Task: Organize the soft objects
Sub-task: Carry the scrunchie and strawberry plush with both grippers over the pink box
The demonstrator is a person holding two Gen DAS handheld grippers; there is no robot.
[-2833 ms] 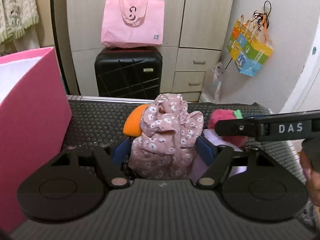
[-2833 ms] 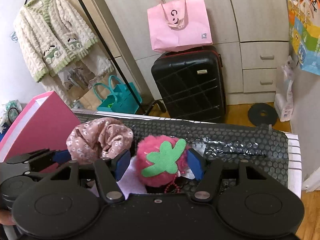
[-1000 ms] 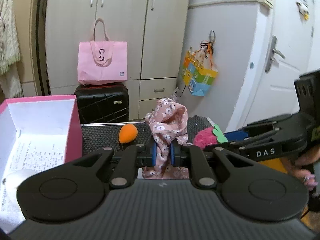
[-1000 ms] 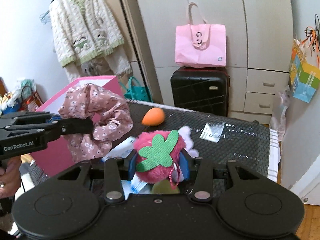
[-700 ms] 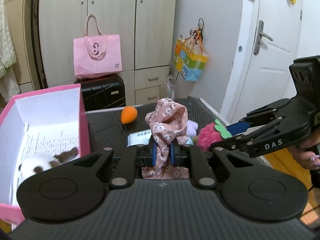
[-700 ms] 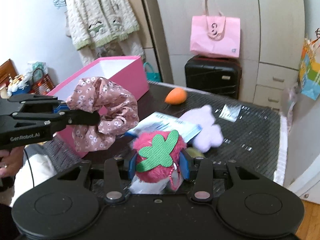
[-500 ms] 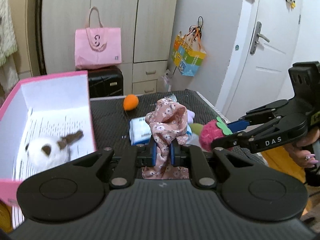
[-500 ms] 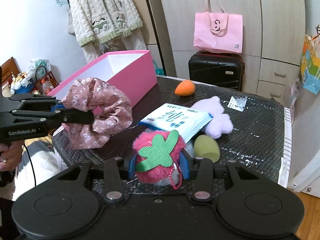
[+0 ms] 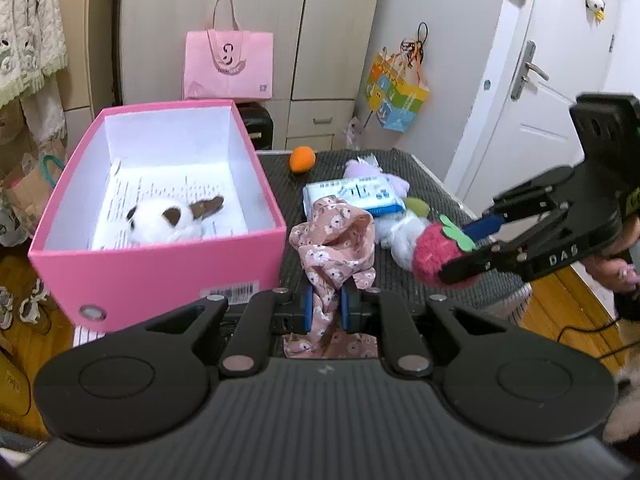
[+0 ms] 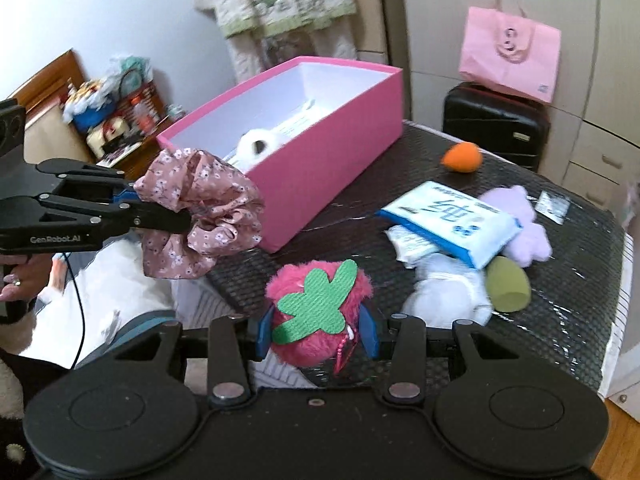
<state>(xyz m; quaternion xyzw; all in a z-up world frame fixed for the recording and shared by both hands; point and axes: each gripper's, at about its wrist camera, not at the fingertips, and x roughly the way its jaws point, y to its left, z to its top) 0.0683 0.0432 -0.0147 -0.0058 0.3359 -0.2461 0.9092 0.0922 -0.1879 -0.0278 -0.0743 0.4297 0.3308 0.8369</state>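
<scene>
left wrist view: the left gripper (image 9: 324, 306) has its jaws pressed tight on a thin fold of the floral scrunchie (image 9: 334, 240), most of the cloth bunching up and forward of the pads, a tail hanging below; the pink box (image 9: 160, 276) sits at ten o'clock of it, open, with a white plush toy (image 9: 168, 222) already inside on a printed sheet; the right gripper (image 9: 476, 246) comes in from three o'clock, pinching the pink strawberry plush (image 9: 434, 254) across its body.

right wrist view: the strawberry plush (image 10: 318, 314) sits between the blue pads, its leaf facing the camera, clear of the table (image 10: 560, 320); the box (image 10: 320, 176) lies at twelve o'clock.

risks, as i judge them: the scrunchie is held by a narrow pinch, so a quick swing could let it slide out short of the box; its hanging tail could snag the near wall of the box and drag it; both grippers seem headed for the same opening and could knock each other at the rim; fur compresses, so the plush may roll out of the pads; the orange sponge (image 10: 460, 157), tissue pack (image 10: 452, 220), lilac plush (image 10: 524, 228) and green sponge (image 10: 508, 286) remain on the table at one to two o'clock.
</scene>
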